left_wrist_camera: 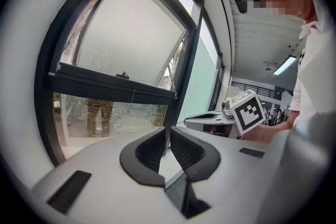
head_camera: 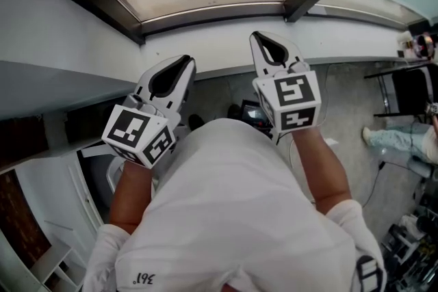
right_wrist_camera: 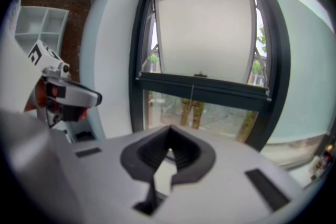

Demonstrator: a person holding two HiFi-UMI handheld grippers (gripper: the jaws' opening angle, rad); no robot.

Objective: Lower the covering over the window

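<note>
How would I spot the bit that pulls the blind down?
Look at the dark-framed window, its upper part covered by a pale blind. From the middle of the blind's bottom edge hangs a thin cord, the only dangling line crossing the frame.

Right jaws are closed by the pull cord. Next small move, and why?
Probably ease the right gripper slightly straight down and watch the blind. Its jaws are shut and the thin cord hangs from the blind's lower edge toward them, though a grip isn't certain. The blind stops at the crossbar; the lower pane is uncovered.
</note>
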